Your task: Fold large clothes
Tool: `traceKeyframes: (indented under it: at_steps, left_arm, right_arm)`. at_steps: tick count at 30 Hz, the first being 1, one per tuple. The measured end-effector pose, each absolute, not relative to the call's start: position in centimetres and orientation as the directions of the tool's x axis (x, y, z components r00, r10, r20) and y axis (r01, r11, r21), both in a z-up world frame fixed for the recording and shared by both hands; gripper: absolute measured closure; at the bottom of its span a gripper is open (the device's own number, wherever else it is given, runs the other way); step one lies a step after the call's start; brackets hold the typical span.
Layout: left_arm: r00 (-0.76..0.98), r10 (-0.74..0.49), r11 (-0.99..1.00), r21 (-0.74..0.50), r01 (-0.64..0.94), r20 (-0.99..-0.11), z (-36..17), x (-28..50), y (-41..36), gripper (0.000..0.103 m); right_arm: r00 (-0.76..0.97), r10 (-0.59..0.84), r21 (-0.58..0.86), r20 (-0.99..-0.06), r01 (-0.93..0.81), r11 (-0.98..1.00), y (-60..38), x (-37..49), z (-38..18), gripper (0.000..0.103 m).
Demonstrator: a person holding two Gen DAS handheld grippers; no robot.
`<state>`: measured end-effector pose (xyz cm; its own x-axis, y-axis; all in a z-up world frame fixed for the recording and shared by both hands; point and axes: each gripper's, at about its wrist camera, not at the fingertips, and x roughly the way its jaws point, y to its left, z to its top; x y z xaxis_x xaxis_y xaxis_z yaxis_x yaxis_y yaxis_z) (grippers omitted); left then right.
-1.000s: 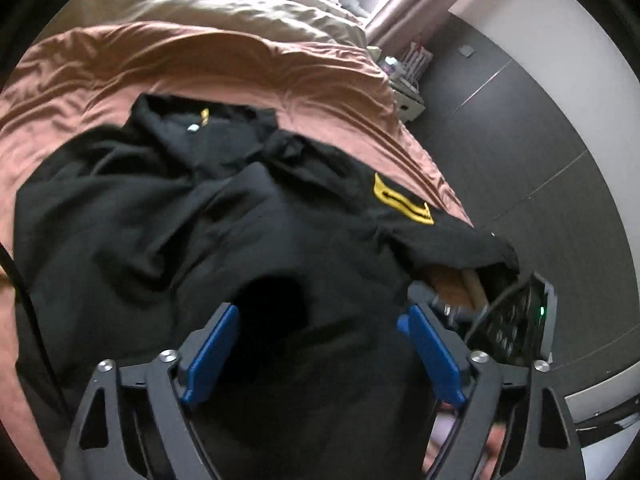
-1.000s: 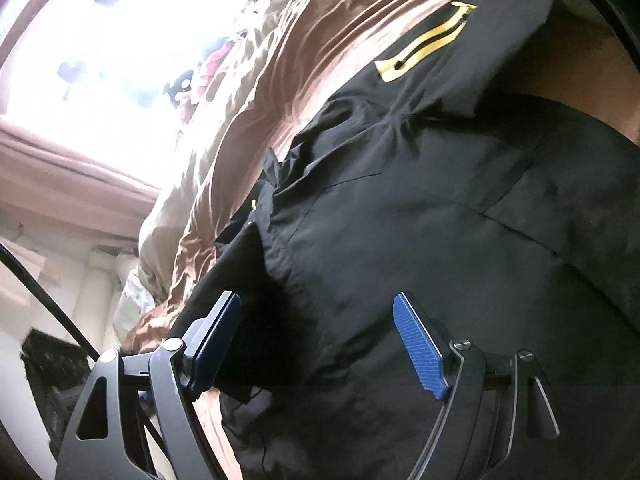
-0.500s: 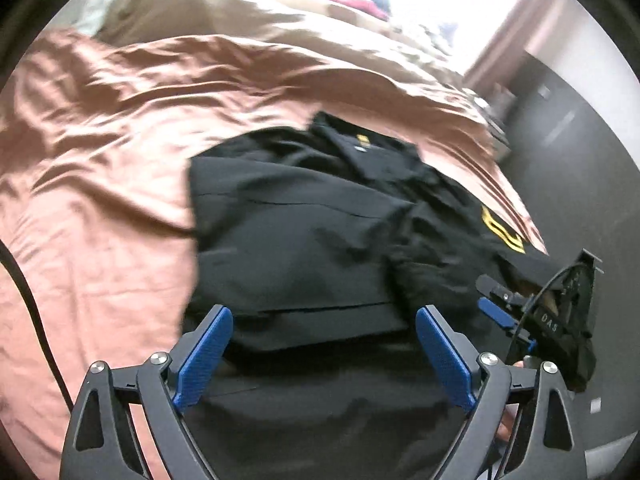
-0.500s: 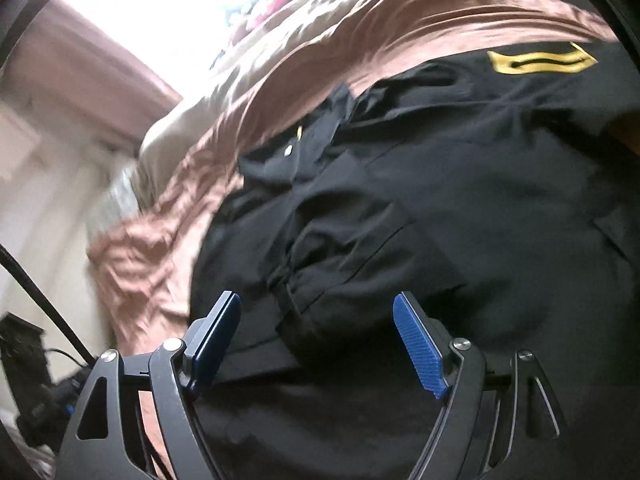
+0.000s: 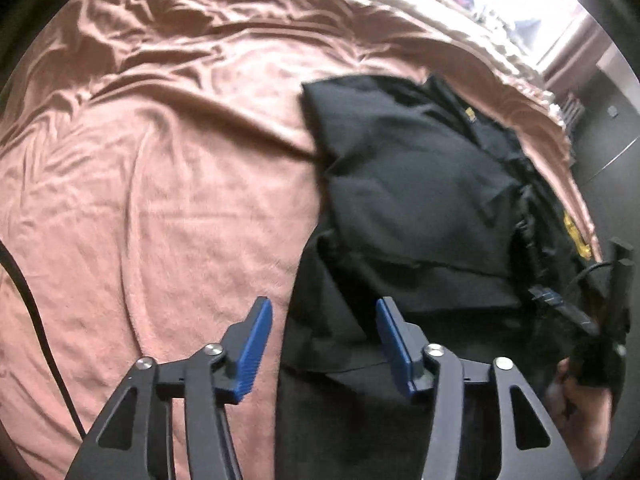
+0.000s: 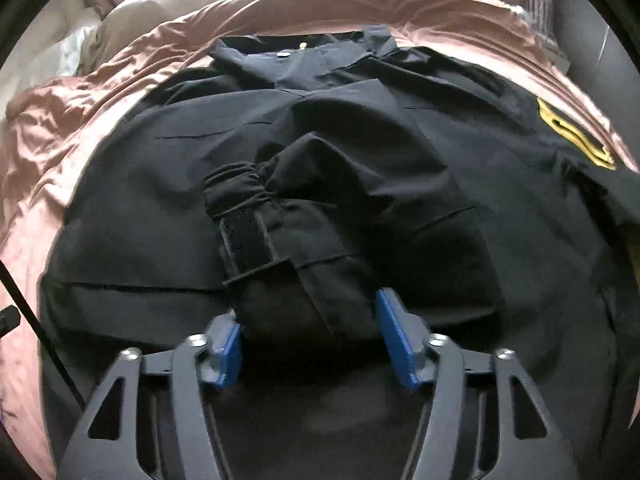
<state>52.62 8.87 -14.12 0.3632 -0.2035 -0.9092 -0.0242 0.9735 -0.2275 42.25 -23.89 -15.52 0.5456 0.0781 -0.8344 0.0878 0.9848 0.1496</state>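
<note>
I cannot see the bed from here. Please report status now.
Left gripper open over jacket edge. Right gripper open, straddling folded sleeve. Black jacket on brown bedsheet. Nothing blocking.

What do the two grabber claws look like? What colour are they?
Both look alike. The left gripper and right gripper have black, cut-out triangular frames with silver bolts, and flat blue ribbed pads on the fingers. A thin black cable trails beside each one.

The left tool (image 5: 324, 336) now sits at the black jacket's (image 5: 420, 200) left edge; the right tool (image 6: 308, 332) now straddles its folded sleeve (image 6: 280, 220).
</note>
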Motion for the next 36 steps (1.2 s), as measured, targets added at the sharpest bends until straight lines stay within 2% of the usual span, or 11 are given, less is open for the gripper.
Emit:
traceKeyframes:
  at_steps: [1,2,6,14,20,22,30,32,33,34,36]
  left_arm:
    - [0.357,-0.191,0.977,-0.214,-0.024,-0.914,-14.5,52.8,8.6,0.05]
    - [0.353,-0.182,0.979,-0.203,-0.025,-0.918,-14.8,52.8,8.4,0.054]
    - [0.336,-0.157,0.982,-0.182,-0.042,-0.929,-15.6,53.3,8.1,0.064]
    - [0.342,-0.117,0.987,-0.148,-0.067,-0.932,-15.8,54.2,7.6,0.069]
    - [0.347,-0.128,0.983,-0.165,-0.079,-0.929,-15.1,53.9,7.9,0.069]
    - [0.352,-0.137,0.981,-0.176,-0.081,-0.926,-14.6,53.7,7.9,0.069]
    - [0.355,-0.125,0.982,-0.166,-0.088,-0.926,-14.5,53.5,7.8,0.069]
    - [0.352,-0.124,0.983,-0.164,-0.086,-0.928,-14.8,53.8,7.7,0.069]
    - [0.35,-0.124,0.983,-0.162,-0.083,-0.929,-15.0,53.9,7.6,0.069]
    - [0.347,-0.122,0.984,-0.159,-0.079,-0.93,-15.2,54.1,7.5,0.069]
    - [0.345,-0.113,0.986,-0.148,-0.075,-0.932,-15.6,54.5,7.3,0.069]
  right_arm:
    - [0.557,0.075,0.16,-0.827,0.105,0.982,-24.4,42.2,-15.2,0.067]
    - [0.569,0.088,0.185,-0.818,0.115,0.976,-25.0,42.0,-15.0,0.068]
    - [0.623,0.138,0.325,-0.77,0.197,0.925,-29.0,41.3,-14.2,0.069]
    - [0.7,0.146,0.474,-0.699,0.301,0.828,-36.2,38.7,-13.1,0.067]
    - [0.733,0.157,0.635,-0.662,0.438,0.636,-43.5,35.6,-15.0,0.059]
    - [0.748,0.166,0.685,-0.642,0.463,0.563,-45.1,34.5,-15.8,0.031]
    - [0.745,0.337,0.793,-0.576,0.409,0.451,-45.0,33.3,-19.4,0.029]
    - [0.746,0.314,0.777,-0.587,0.41,0.478,-45.2,34.1,-19.7,0.04]
    - [0.738,0.305,0.763,-0.602,0.418,0.493,-45.4,34.7,-20.1,0.058]
    - [0.735,0.307,0.762,-0.605,0.421,0.493,-45.7,35.3,-20.5,0.068]
    - [0.741,0.316,0.776,-0.593,0.421,0.469,-46.2,36.4,-21.7,0.08]
